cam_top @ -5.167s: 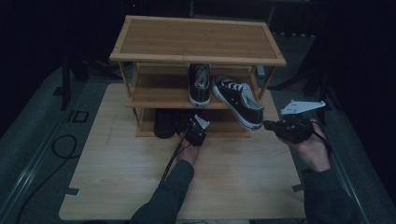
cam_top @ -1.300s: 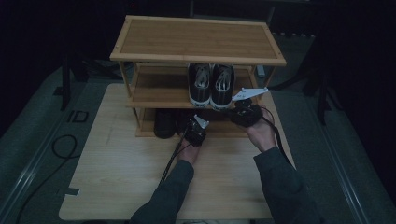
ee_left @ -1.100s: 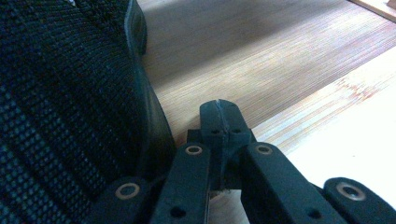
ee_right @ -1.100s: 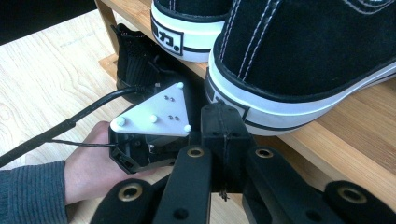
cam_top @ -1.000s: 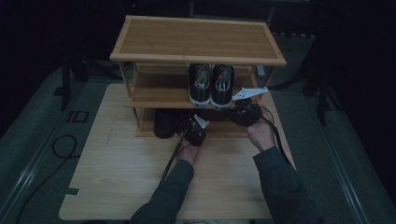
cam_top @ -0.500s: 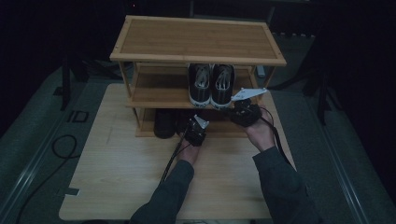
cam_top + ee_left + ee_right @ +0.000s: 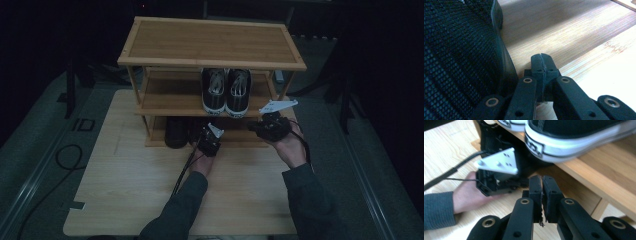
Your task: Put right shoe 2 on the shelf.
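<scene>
A pair of black sneakers with white soles stands side by side on the middle shelf of a wooden shoe rack. In the right gripper view one sneaker's white sole is just above my jaws. My right gripper hovers in front of the rack's lower right; its jaws have just been opening and stand a thin slit apart with nothing between them. My left gripper is shut and empty at the bottom shelf, beside a black mesh shoe.
The rack stands at the far end of a light wooden table. A cable trails from the left gripper over the table. The left hand and its gripper lie close to the right one. Dark floor surrounds the table.
Five seconds ago my right gripper held the right sneaker out beside the rack; now that sneaker stands on the middle shelf next to its mate. The left gripper has not moved.
</scene>
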Action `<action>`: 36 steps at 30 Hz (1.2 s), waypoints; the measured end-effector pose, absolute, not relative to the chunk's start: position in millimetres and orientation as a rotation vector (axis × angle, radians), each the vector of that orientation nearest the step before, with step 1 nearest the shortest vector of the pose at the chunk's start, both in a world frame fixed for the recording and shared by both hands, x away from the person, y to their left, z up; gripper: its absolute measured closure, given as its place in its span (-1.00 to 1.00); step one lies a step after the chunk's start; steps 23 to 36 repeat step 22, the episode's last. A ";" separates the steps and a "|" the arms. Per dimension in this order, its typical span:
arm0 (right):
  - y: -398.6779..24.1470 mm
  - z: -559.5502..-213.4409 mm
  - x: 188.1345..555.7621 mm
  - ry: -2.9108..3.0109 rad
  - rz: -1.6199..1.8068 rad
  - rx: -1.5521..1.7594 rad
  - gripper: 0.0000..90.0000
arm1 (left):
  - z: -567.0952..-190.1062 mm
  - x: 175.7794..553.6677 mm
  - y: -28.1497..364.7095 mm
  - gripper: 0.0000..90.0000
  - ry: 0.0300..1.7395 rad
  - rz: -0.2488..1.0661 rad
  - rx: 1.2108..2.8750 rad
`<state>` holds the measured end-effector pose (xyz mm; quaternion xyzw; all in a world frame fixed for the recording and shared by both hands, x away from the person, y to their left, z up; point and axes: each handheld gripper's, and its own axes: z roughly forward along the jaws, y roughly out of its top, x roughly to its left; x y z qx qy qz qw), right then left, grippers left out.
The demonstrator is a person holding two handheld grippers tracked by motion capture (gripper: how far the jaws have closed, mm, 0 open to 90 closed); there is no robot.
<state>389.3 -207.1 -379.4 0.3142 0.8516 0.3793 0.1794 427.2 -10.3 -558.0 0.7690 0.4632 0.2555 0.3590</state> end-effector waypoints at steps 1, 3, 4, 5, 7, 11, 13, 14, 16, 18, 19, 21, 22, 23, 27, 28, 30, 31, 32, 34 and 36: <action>-208.8 -381.5 389.4 2.410 1.075 0.903 0.90 | -558.0 427.2 -10.4 1.00 1.195 0.659 1.982; -211.3 -386.0 390.0 2.411 1.076 0.916 0.89 | -558.0 427.2 -10.3 1.00 1.195 0.658 1.983; -212.4 -389.3 390.4 2.415 1.071 0.924 0.88 | -558.0 427.2 -10.3 1.00 1.195 0.658 1.982; -213.4 -392.0 390.8 2.418 1.074 0.933 0.87 | -558.0 427.2 -10.3 1.00 1.195 0.658 1.982; -215.3 -397.5 392.2 2.424 1.070 0.949 0.87 | -558.0 427.3 -10.3 1.00 1.195 0.658 1.982; -218.5 -406.3 394.5 2.432 1.058 0.977 0.86 | -557.9 427.3 -10.2 1.00 1.195 0.656 1.984; -220.5 -409.7 395.2 2.435 1.056 0.994 0.86 | -557.9 427.3 -10.2 1.00 1.194 0.658 1.984; -221.6 -411.6 395.6 2.436 1.052 1.004 0.86 | -558.0 427.3 -10.2 1.00 1.194 0.658 1.983; -223.2 -413.4 395.5 2.441 1.053 1.012 0.86 | -558.0 427.3 -10.3 1.00 1.194 0.659 1.983; -224.5 -414.8 395.6 2.440 1.050 1.015 0.87 | -558.1 427.3 -10.4 1.00 1.195 0.660 1.981; -225.3 -415.7 395.7 2.442 1.050 1.020 0.87 | -558.0 427.2 -10.4 1.00 1.195 0.659 1.983; -226.4 -417.3 396.1 2.444 1.047 1.025 0.87 | -558.0 427.3 -10.3 1.00 1.194 0.659 1.983; -226.7 -417.9 396.3 2.444 1.044 1.024 0.86 | -558.0 427.2 -10.4 1.00 1.194 0.659 1.983; -226.7 -417.9 396.3 2.444 1.044 1.024 0.86 | -558.0 427.2 -10.4 1.00 1.194 0.659 1.983; -226.7 -417.9 396.3 2.444 1.044 1.024 0.86 | -558.0 427.2 -10.4 1.00 1.194 0.659 1.983; -226.7 -417.9 396.3 2.444 1.044 1.024 0.86 | -558.0 427.2 -10.4 1.00 1.194 0.659 1.983; -226.7 -417.9 396.3 2.444 1.044 1.024 0.86 | -558.0 427.2 -10.4 1.00 1.194 0.659 1.983; -226.7 -417.9 396.3 2.444 1.044 1.024 0.86 | -558.0 427.2 -10.4 1.00 1.194 0.659 1.983; -226.7 -417.9 396.3 2.444 1.044 1.024 0.86 | -558.0 427.2 -10.4 1.00 1.194 0.659 1.983; -226.7 -417.9 396.3 2.444 1.044 1.024 0.86 | -558.0 427.2 -10.4 1.00 1.194 0.659 1.983; -226.7 -417.9 396.3 2.444 1.044 1.024 0.86 | -558.0 427.2 -10.4 1.00 1.194 0.659 1.983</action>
